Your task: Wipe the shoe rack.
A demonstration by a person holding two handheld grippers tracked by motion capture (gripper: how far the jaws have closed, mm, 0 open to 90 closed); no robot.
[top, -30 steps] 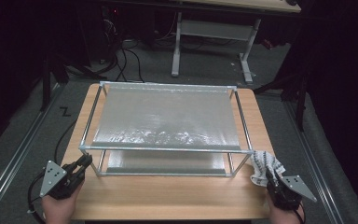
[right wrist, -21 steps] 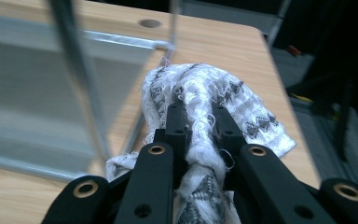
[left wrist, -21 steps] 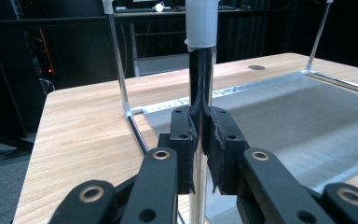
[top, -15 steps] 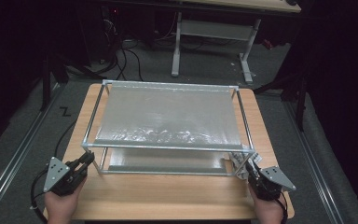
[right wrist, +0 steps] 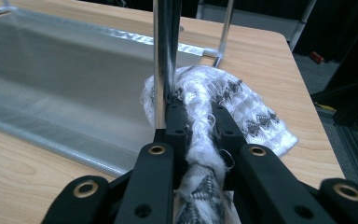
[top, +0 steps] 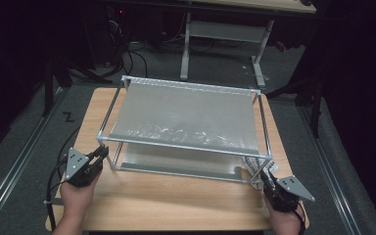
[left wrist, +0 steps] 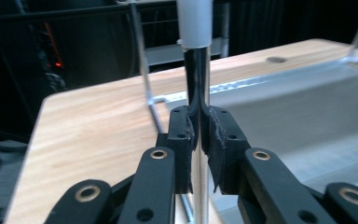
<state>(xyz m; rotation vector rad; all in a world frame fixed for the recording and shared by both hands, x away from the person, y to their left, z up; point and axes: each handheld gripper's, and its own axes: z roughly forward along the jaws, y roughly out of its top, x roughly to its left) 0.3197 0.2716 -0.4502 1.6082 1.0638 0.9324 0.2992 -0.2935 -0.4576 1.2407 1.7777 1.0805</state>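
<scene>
A metal-tube rack (top: 186, 145) with two silvery shelves stands on the wooden table (top: 176, 196). My left gripper (top: 101, 155) is at the rack's front-left post (left wrist: 200, 70). In the left gripper view its black pads (left wrist: 182, 135) close on that post; the jaws have just eased apart slightly, with the post still between them. My right gripper (top: 260, 177) is at the front-right corner, shut on a white patterned cloth (right wrist: 256, 116). The cloth (top: 250, 161) bunches on the table beside the front-right post (right wrist: 161, 56), which stands just left of the jaw tips.
The rack's lower shelf (top: 176, 164) lies close to the tabletop. Bare wood runs along the front edge between my hands. A table frame (top: 220, 34) and cables (top: 127, 54) stand on the dark floor behind. A metal rail (top: 14, 166) runs along the floor at left.
My left gripper has moved forward and right onto the rack's front-left post. My right gripper carried the cloth left to the front-right post and has since held still.
</scene>
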